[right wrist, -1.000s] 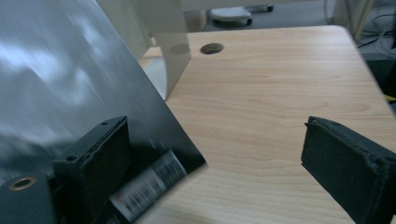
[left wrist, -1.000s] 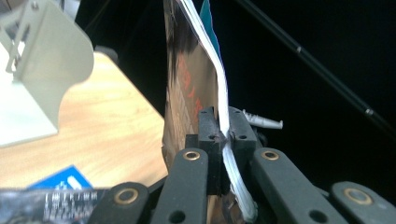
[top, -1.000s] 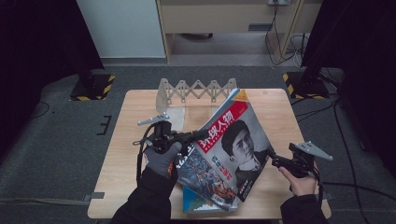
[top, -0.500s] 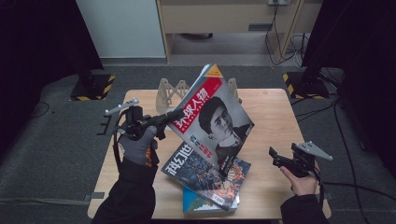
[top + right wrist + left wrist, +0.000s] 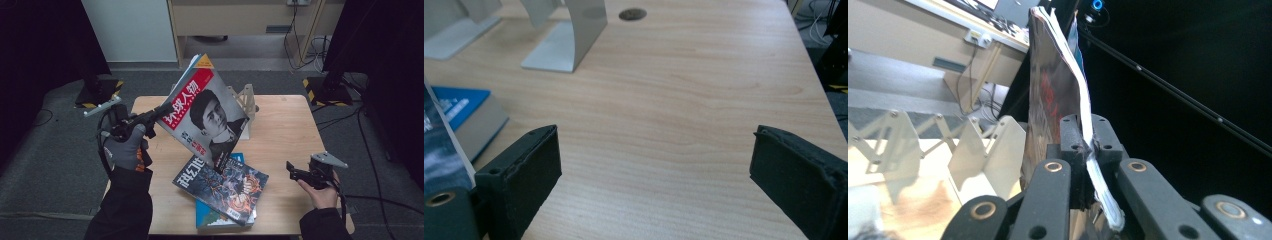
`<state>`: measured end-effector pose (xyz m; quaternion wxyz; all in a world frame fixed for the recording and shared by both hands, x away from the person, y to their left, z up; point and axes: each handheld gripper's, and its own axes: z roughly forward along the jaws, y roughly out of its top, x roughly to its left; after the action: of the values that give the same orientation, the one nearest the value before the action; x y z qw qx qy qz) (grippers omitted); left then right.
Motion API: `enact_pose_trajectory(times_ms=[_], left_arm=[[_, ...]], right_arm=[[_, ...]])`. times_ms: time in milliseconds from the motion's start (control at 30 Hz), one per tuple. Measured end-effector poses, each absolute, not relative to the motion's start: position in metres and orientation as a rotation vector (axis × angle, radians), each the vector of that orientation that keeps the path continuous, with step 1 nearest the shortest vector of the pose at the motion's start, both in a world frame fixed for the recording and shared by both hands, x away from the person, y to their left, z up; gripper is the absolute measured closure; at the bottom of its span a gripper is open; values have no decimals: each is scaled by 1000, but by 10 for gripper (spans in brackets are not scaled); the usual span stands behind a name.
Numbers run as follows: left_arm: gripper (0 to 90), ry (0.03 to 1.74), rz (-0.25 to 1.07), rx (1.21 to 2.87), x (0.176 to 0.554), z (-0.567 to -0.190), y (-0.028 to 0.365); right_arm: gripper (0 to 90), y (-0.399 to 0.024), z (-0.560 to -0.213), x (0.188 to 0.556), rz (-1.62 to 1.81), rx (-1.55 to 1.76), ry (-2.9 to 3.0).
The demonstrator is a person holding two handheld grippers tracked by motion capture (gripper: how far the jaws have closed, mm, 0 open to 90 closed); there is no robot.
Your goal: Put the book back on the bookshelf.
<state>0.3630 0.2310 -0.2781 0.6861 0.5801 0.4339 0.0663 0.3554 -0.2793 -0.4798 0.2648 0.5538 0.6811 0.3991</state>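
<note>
Hiding the rack (image 5: 246, 100), the clamped magazine (image 5: 207, 112), seemingly

Soft overhead light brightens the wooden table (image 5: 285, 125) while the surrounding room falls into deep shadow. Glare washes over the lifted magazine's (image 5: 1053, 90) glossy cover. The high view is grainy; the close black jaws blur softly.

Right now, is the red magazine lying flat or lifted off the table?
Lifted: the left tool pinches the red magazine by its edge, tilted above the stack.
</note>
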Motion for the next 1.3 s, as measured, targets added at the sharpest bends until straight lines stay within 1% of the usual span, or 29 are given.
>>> enact_pose_trajectory(times_ms=[233, 533, 900, 1300], left_arm=[[863, 989, 210, 1266, 366, -271, 247], [863, 1005, 230, 1217, 370, -265, 266], [864, 1018, 292, 1169, 361, -248, 297], [863, 1066, 360, 1149, 361, -246, 319]], right_arm=[[62, -278, -486, 359, 1031, 1490, 1895], [66, -277, -488, 359, 1013, 1482, 1921], [65, -274, -493, 361, 973, 1465, 1980], [63, -271, -497, 363, 943, 1457, 2016]])
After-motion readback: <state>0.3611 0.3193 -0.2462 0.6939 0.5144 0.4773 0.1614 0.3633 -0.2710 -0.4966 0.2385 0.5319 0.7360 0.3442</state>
